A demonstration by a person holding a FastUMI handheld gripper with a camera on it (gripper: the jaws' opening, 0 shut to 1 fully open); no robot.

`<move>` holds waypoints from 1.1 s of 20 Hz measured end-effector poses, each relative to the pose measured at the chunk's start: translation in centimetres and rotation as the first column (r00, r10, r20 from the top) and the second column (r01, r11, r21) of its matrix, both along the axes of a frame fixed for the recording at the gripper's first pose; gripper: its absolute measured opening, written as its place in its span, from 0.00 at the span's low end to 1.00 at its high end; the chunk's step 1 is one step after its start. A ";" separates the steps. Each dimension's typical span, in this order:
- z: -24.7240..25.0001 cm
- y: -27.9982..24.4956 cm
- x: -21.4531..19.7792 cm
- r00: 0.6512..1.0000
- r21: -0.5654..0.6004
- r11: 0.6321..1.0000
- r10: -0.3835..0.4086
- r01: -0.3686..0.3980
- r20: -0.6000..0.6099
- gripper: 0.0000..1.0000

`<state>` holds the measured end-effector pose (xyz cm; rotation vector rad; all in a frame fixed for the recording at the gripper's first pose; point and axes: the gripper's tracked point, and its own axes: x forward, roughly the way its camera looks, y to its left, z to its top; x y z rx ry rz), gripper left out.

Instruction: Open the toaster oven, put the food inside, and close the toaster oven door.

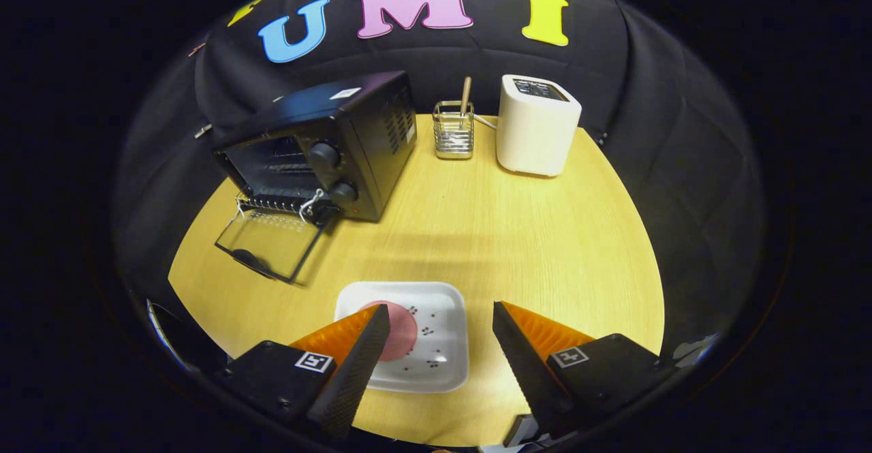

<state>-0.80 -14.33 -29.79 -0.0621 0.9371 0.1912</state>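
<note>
Gripper view, inspected left to right. Far left on the desk (pixel 518 235) stands the toaster oven (pixel 327 146), angled, with its glass door (pixel 269 242) already dropped flat onto the wood and the rack visible inside. I judge the opening step done.

Near centre, just ahead of my fingers, sits the white plate (pixel 436 344) carrying the food, a flat pink round piece (pixel 400 330). My left finger covers part of it from this angle. The gripper (pixel 441 327) is spread wide and holds nothing; the plate lies between and slightly left of the fingers.

Beyond, well apart from the plate, I note a wire utensil holder (pixel 454 129) with a wooden stick, and to its right a white toaster (pixel 537 125).

Risks as I assess them:
- The food looks thin and flat. Closing on it from above may pinch the plate instead, or slide the piece off.
- The plate looks light and could shift or tip if one finger lands on its rim.
- The lowered door juts toward the plate. A low carry to the oven could strike its edge or handle.
- The oven is angled to my approach, so a straight insert may catch the rack front.
</note>
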 end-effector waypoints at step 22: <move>-8.1 -1.8 -4.4 0.962 -0.031 0.991 0.121 -0.133 -0.245 0.54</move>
